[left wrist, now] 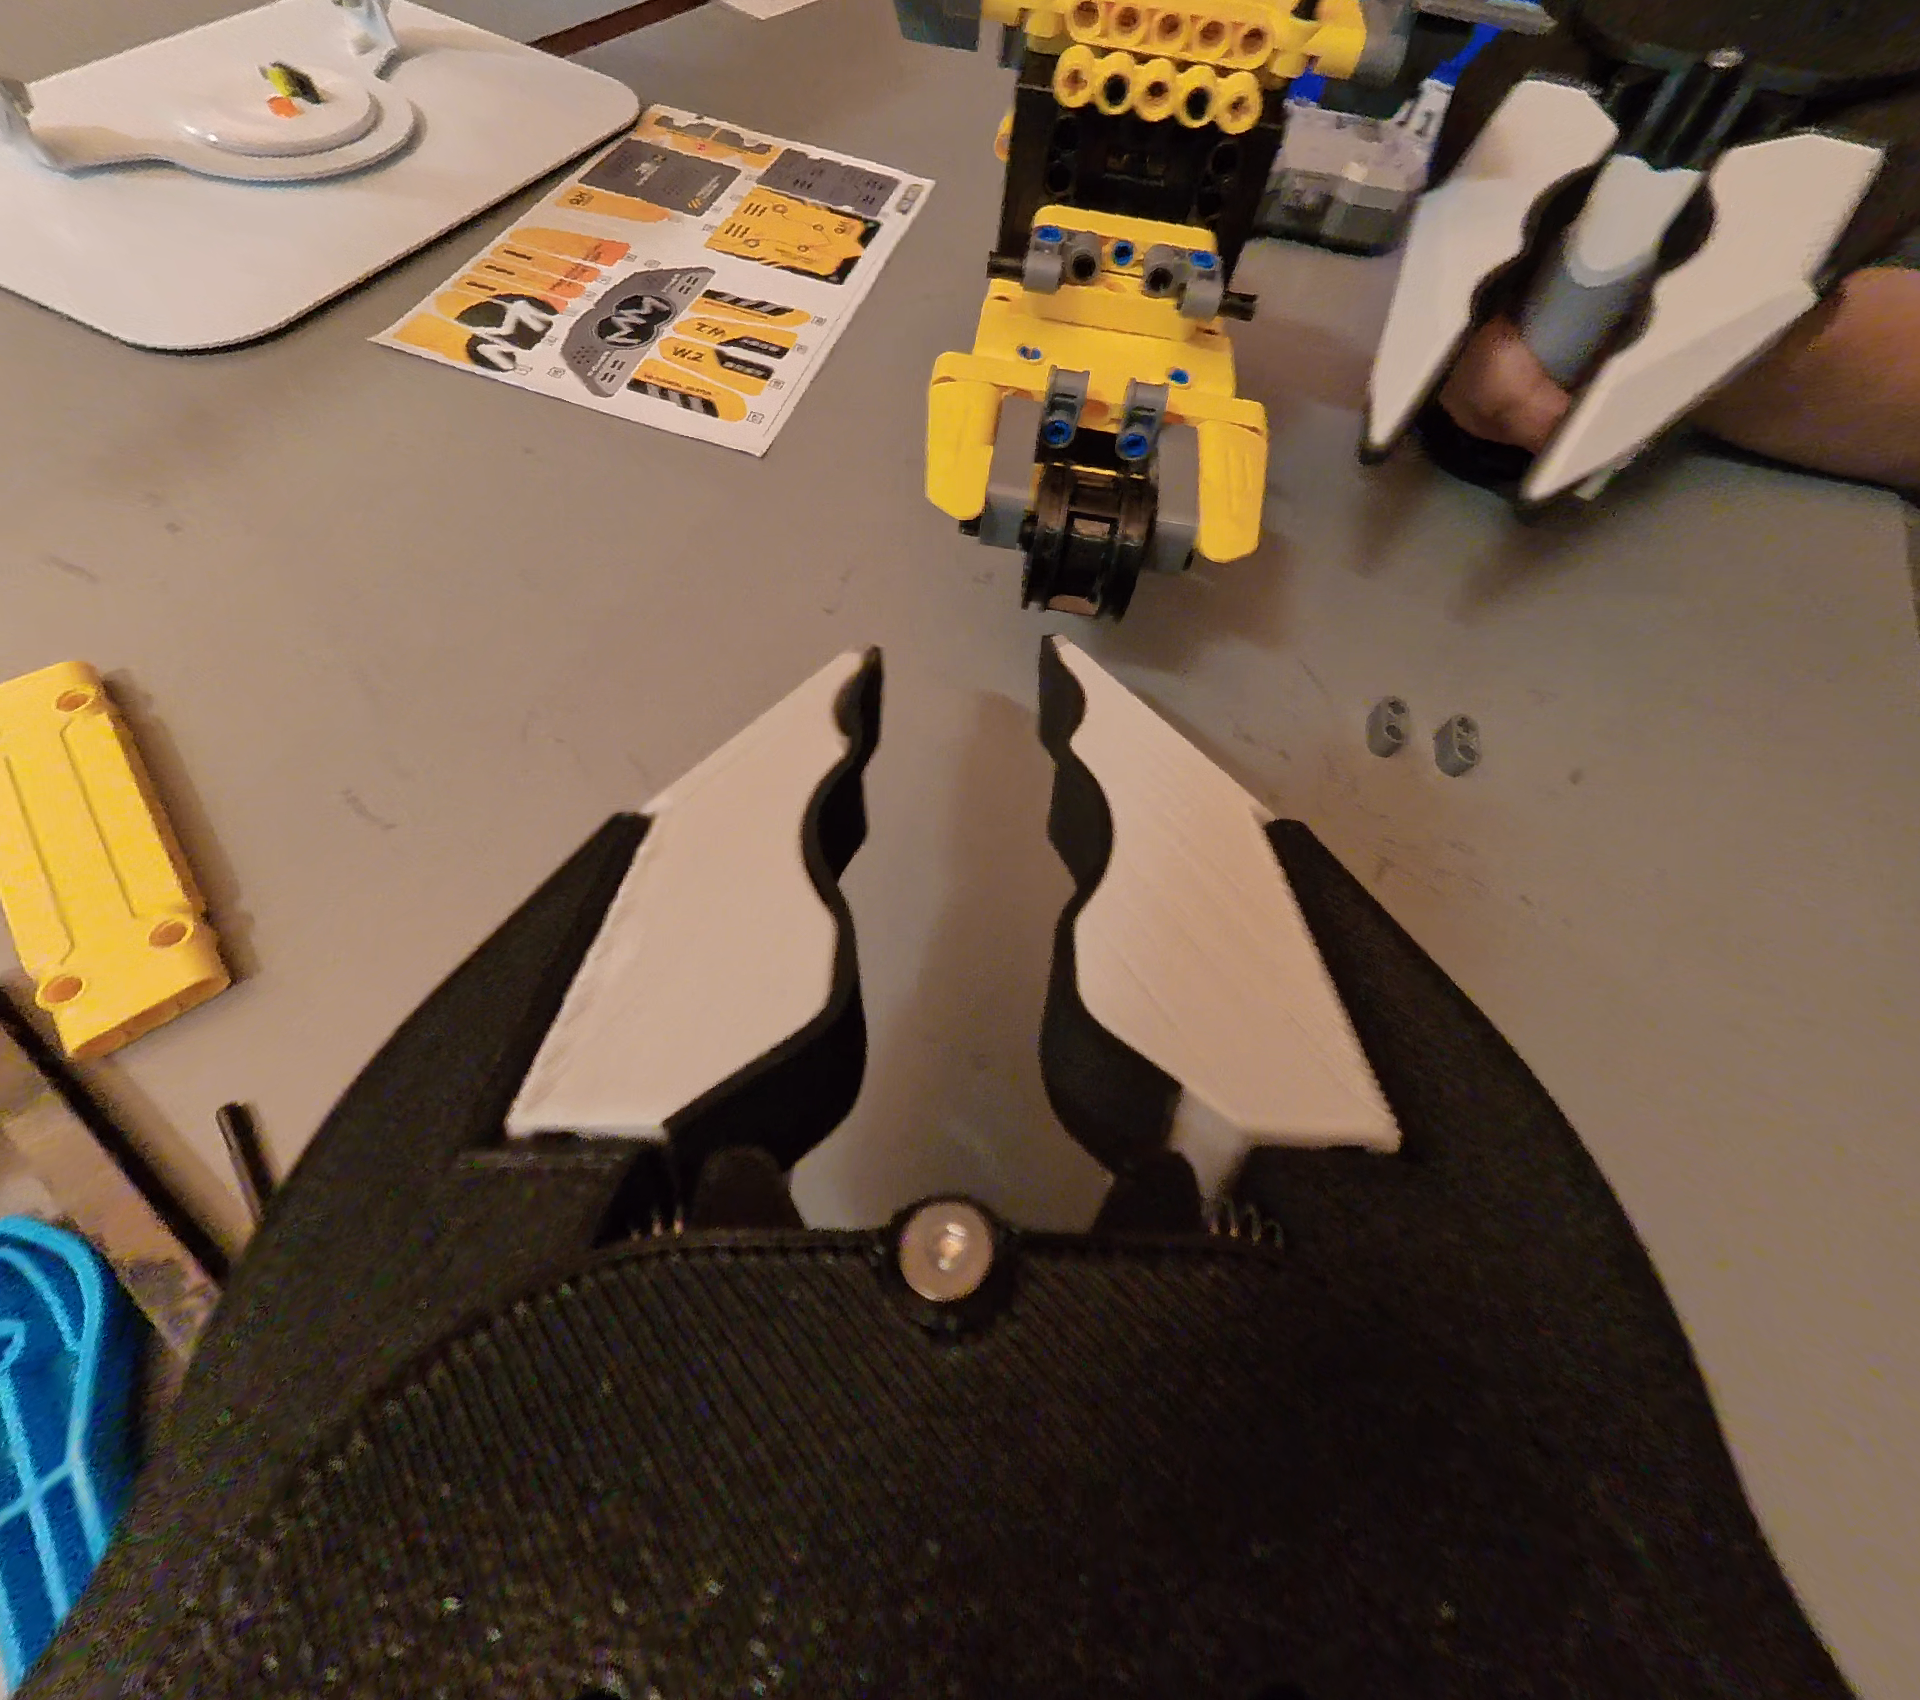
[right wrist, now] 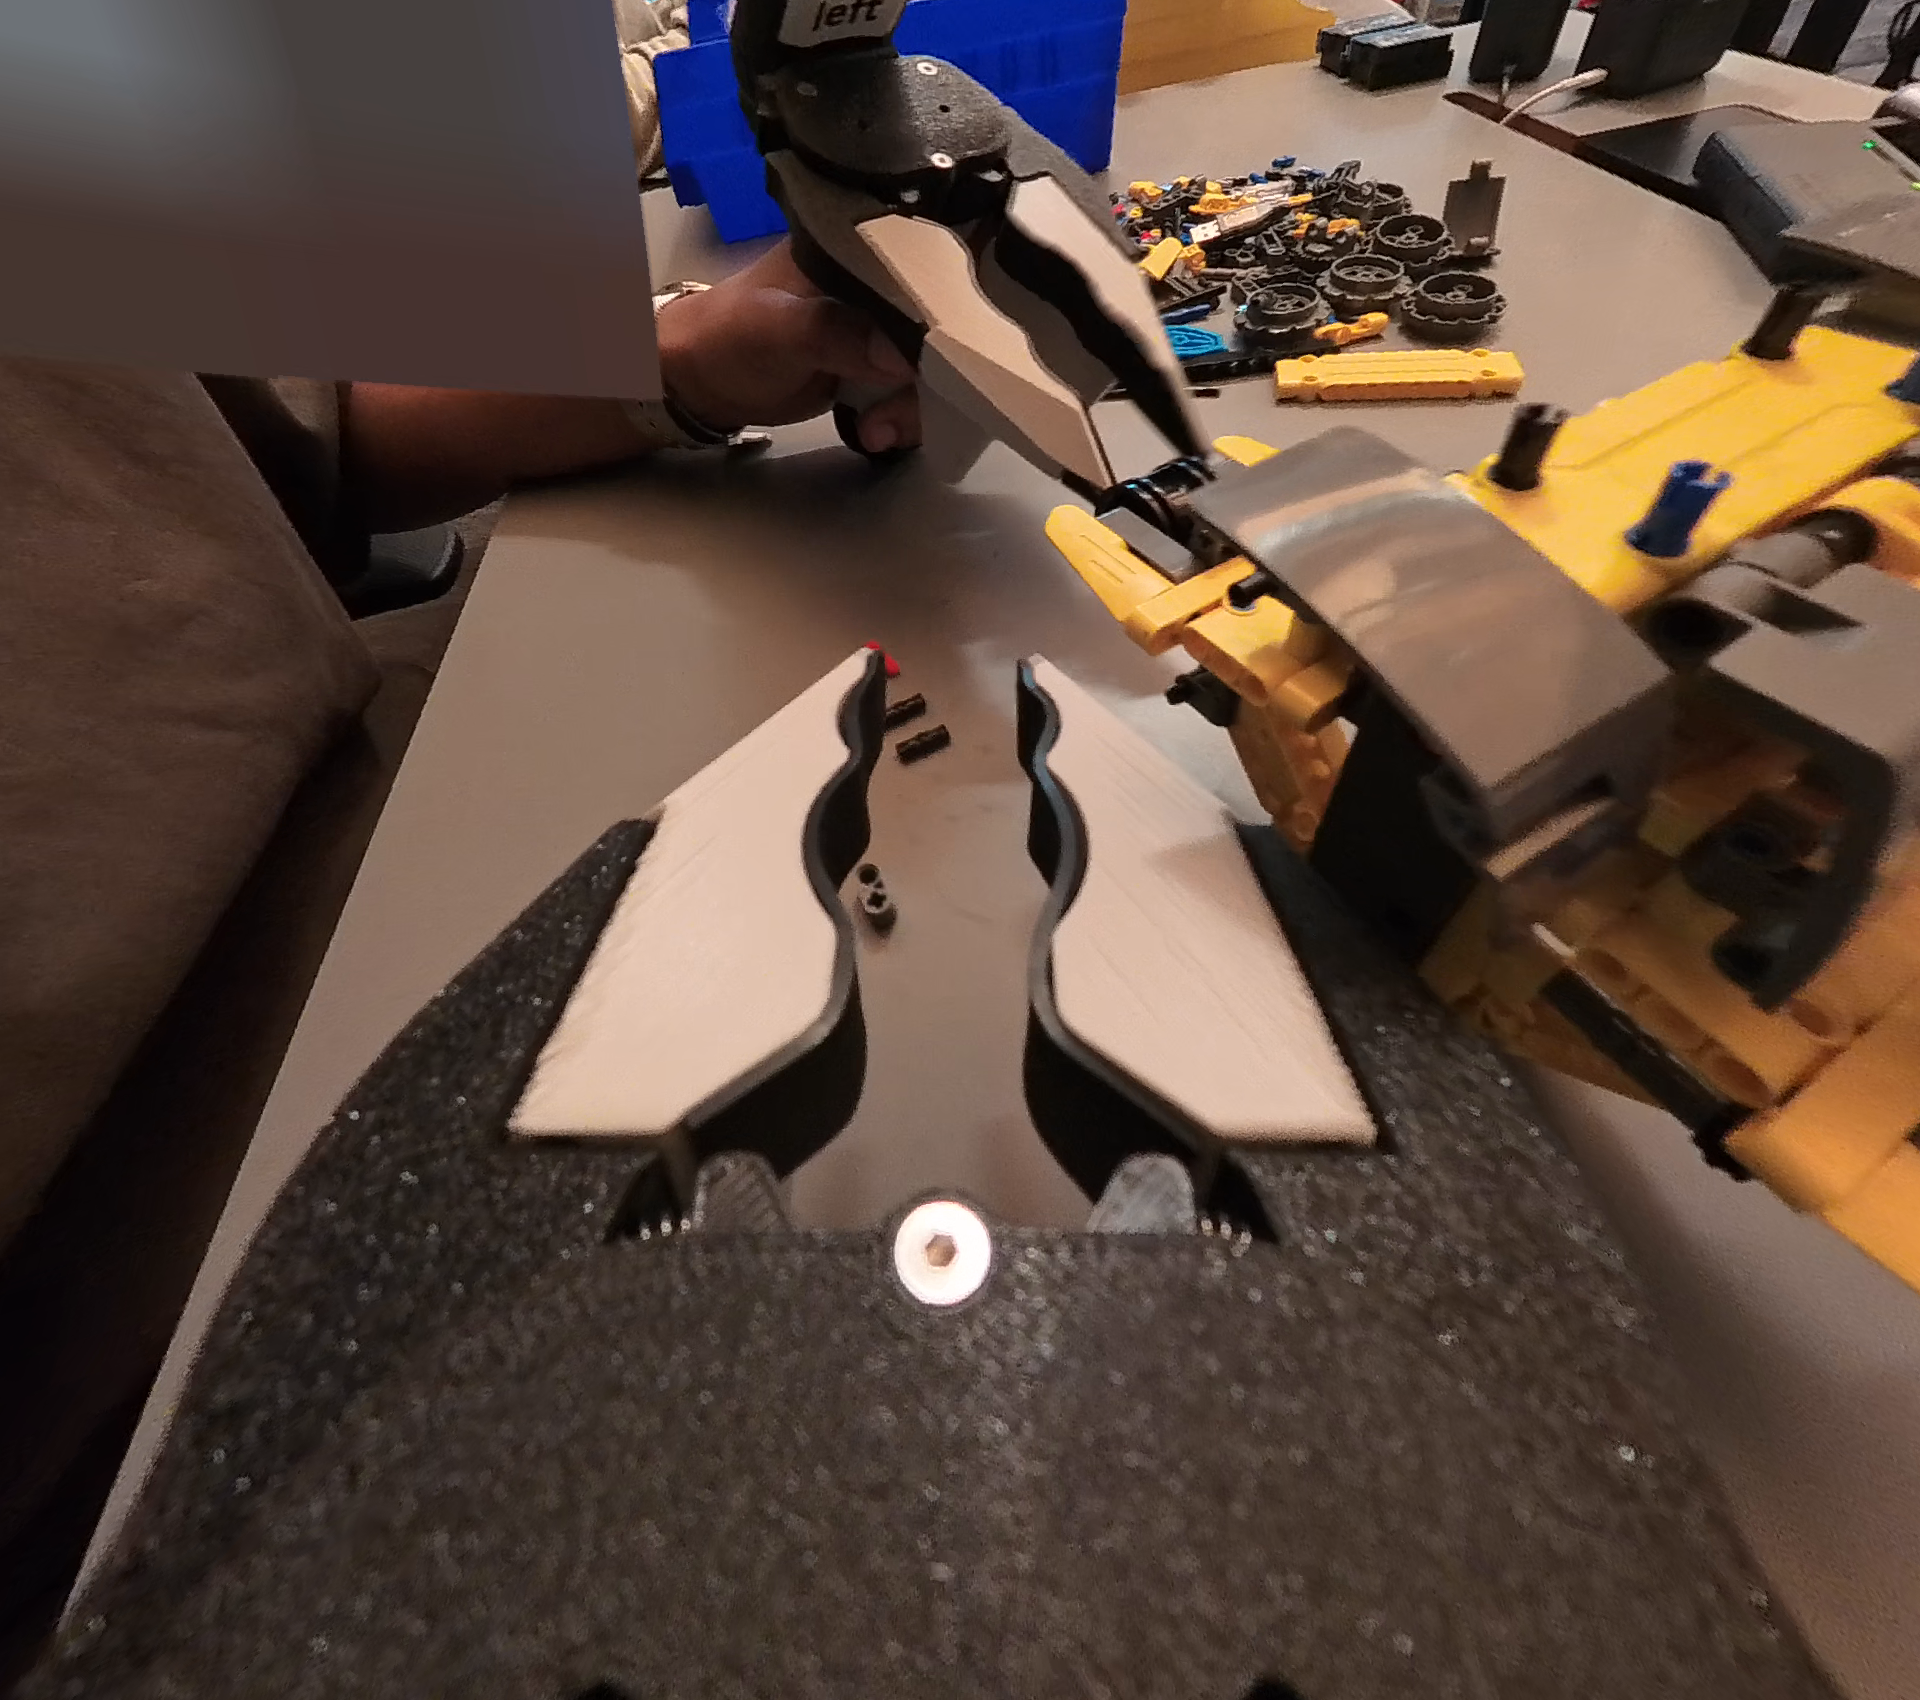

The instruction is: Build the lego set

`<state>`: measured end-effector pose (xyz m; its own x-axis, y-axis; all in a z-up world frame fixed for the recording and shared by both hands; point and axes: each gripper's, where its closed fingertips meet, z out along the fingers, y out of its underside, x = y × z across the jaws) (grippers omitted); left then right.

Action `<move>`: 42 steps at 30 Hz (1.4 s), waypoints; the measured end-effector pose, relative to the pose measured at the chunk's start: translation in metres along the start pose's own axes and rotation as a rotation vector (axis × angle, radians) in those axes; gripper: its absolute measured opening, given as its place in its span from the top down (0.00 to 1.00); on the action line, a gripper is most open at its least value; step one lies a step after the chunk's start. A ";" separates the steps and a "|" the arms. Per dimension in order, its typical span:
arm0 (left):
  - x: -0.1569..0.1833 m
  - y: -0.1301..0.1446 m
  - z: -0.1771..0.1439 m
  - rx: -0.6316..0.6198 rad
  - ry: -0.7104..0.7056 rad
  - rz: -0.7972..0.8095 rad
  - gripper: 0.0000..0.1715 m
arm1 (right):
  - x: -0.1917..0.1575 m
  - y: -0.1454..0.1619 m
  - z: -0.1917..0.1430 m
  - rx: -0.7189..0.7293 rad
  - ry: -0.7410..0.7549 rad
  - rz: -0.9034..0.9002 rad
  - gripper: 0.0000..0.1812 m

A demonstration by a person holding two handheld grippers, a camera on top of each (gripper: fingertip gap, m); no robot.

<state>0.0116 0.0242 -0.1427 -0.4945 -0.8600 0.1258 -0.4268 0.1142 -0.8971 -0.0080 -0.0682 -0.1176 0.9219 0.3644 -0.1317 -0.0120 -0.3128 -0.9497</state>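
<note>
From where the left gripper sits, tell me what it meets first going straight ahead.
Likely the black wheel at the near end of the yellow model; the left gripper is open and empty, with only bare table between.

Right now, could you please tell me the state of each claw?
Left claw: open, holding nothing, its tips just short of the yellow brick model.
Right claw: open, holding nothing, above small black pins.

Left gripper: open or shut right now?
Open. The left gripper has a clear gap between its fingertips with bare table showing through, just short of the yellow model's black wheel.
</note>
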 end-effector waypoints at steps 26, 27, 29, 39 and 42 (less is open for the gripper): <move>0.076 0.059 0.017 -0.344 0.206 0.390 0.92 | -0.001 0.004 -0.002 -0.029 0.017 -0.040 0.87; 0.076 0.058 0.017 -0.338 0.207 0.396 0.93 | -0.001 0.004 -0.002 -0.030 0.017 -0.041 0.87; 0.078 0.054 0.017 -0.312 0.215 0.385 0.93 | -0.002 0.003 -0.002 -0.031 0.016 -0.042 0.87; 0.081 0.008 0.015 -0.067 0.294 0.067 0.93 | -0.004 -0.013 0.001 0.040 0.155 -0.272 0.77; 0.086 0.002 0.014 -0.039 0.337 -0.007 0.93 | -0.005 -0.013 0.002 0.008 0.241 -0.451 0.78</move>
<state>-0.0212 -0.0563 -0.1393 -0.7111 -0.6488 0.2710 -0.4565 0.1329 -0.8797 -0.0130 -0.0645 -0.1052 0.8991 0.2488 0.3602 0.4055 -0.1636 -0.8993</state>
